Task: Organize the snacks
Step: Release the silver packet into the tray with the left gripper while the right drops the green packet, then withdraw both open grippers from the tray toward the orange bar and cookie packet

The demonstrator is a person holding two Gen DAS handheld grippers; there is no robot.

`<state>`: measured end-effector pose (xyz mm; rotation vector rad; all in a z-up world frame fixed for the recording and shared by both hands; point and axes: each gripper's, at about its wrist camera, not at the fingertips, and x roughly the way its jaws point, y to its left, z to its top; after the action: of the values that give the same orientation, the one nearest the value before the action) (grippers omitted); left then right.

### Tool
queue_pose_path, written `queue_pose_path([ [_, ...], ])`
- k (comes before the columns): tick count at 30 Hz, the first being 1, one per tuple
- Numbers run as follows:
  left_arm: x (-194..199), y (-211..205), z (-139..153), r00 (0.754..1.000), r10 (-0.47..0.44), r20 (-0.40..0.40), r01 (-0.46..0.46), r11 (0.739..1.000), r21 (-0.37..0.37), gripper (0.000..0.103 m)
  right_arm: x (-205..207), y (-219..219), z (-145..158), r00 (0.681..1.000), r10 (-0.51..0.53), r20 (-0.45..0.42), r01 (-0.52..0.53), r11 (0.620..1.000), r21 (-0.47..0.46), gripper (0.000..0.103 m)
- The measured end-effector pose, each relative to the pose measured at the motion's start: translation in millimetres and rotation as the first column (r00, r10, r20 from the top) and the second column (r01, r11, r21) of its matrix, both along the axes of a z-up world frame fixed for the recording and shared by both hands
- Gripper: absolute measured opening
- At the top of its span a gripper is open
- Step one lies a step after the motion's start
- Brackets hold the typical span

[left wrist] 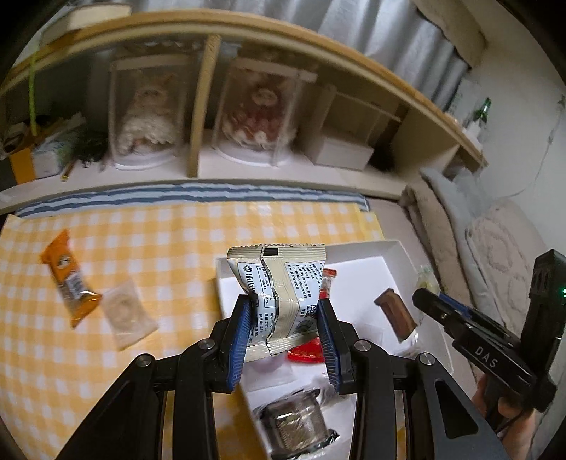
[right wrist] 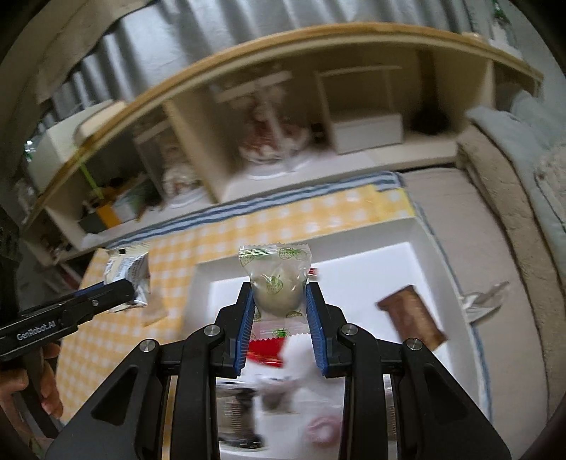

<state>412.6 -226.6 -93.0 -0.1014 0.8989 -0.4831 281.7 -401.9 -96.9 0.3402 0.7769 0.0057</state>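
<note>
My left gripper (left wrist: 284,300) is shut on a cream snack packet (left wrist: 279,283) with printed text, held upright over the left edge of a white tray (left wrist: 375,247). In the right wrist view my right gripper (right wrist: 279,293) is shut on a clear strawberry-print candy wrapper (right wrist: 277,279) above the same tray (right wrist: 414,230). Inside the tray lie a brown bar (left wrist: 396,313), a red packet (left wrist: 306,354) and a silver-grey packet (left wrist: 297,428). On the yellow checked cloth (left wrist: 169,230) sit an orange bar (left wrist: 69,277) and a pale translucent packet (left wrist: 127,315).
A wooden shelf (left wrist: 247,32) runs along the back with two doll cases (left wrist: 254,113) and a white box (left wrist: 339,152). Cushions and bedding (left wrist: 495,247) lie to the right. A hand (right wrist: 46,382) holds the left gripper (right wrist: 131,283) at the right wrist view's left edge.
</note>
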Motion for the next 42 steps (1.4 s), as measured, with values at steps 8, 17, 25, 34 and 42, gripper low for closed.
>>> queue_pose_path([
  [8, 52.0, -38.3, -48.8, 0.998, 0.003, -0.069, 0.0, 0.999, 0.039, 0.036, 16.5, -34.5, -46.5, 0.993, -0.052, -0.11, 0.053, 0.999, 0.002, 0.03],
  [17, 83.8, -48.2, -84.0, 0.997, 0.016, -0.081, -0.011, 0.998, 0.068, 0.041, 31.4, -51.4, -79.0, 0.985, -0.087, -0.15, 0.095, 0.994, 0.044, 0.032],
  [25, 75.9, -44.3, -87.5, 0.997, 0.009, -0.074, -0.003, 0.997, 0.071, 0.058, 31.7, -52.3, -83.5, 0.978, -0.107, -0.178, 0.117, 0.992, 0.046, 0.058],
  [34, 49.4, -41.5, -74.2, 0.999, -0.006, -0.052, 0.012, 0.994, 0.108, 0.083, 17.9, -50.1, -72.8, 0.977, -0.098, -0.189, 0.106, 0.994, 0.035, 0.073],
  [42, 31.4, -32.8, -61.1, 0.999, -0.013, -0.034, 0.017, 0.991, 0.13, 0.103, 6.6, -41.2, -58.9, 0.978, -0.113, -0.177, 0.11, 0.994, -0.029, 0.096],
])
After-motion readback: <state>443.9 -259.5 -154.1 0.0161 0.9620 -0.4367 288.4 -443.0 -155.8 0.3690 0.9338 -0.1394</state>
